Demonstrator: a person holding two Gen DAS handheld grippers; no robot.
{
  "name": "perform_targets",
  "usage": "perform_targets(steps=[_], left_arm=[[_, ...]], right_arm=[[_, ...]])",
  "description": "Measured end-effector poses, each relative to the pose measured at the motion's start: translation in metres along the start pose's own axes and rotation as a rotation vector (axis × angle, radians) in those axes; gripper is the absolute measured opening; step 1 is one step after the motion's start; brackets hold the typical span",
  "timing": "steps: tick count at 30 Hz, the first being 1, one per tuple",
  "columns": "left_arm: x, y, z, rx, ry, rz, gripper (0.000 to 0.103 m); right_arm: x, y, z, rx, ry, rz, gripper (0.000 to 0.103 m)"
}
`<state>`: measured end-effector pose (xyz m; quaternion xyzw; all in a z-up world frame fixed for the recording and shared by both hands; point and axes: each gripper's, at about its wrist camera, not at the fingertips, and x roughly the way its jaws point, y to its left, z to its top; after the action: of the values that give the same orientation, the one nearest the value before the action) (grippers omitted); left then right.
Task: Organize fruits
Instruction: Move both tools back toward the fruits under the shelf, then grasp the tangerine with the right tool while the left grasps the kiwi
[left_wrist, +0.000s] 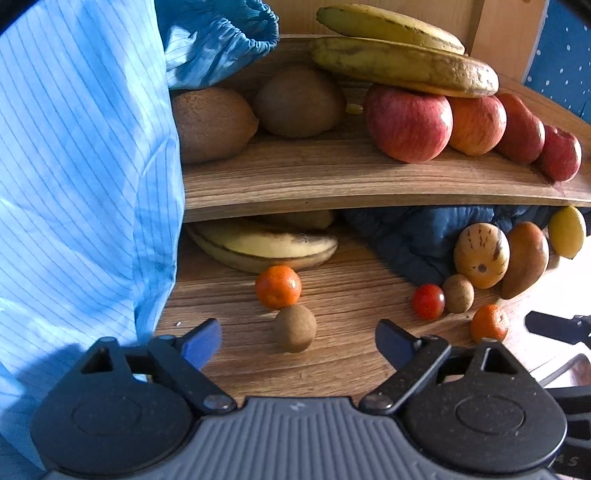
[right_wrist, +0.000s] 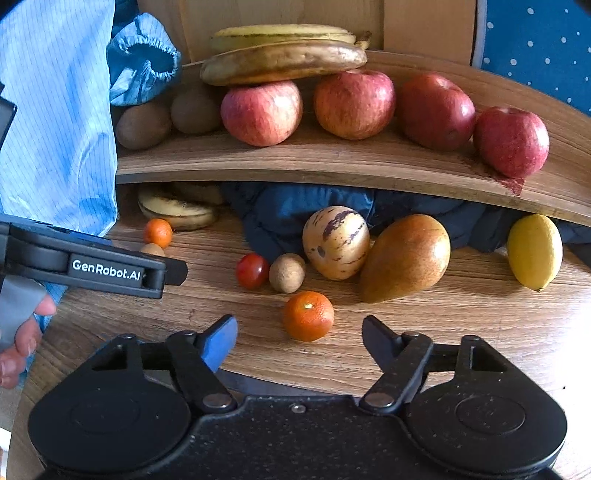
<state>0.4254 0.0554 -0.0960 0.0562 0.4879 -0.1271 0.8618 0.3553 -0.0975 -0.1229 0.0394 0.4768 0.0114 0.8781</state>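
Both grippers (left_wrist: 297, 341) (right_wrist: 299, 338) agape over round fruit on grained wood (right_wrist: 461, 325).

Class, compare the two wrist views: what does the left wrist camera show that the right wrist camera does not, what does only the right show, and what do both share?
Only the left wrist view shows the open left gripper head-on, with a small brown fruit lying just ahead of its fingertips.

Only the right wrist view shows a bare hand holding the other tool, and the open right gripper head-on.

Both show the shelf bearing four apples and bananas, plus the mango and lemon below.
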Motion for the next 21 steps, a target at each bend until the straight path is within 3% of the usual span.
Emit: perform_targets(steps=[8,21], left_arm=[[0.003,0.003,-0.003,-0.018,0.015,-0.049,0.079],[0.009,0.001,-0.004,-0.047,0.023,-0.059,0.058]], right_arm=[[0.006,0.004,0.002,-0.003,0.018,0.002,0.067],[0.016,0.002,0.003,-0.001,0.031,-0.023,0.044]])
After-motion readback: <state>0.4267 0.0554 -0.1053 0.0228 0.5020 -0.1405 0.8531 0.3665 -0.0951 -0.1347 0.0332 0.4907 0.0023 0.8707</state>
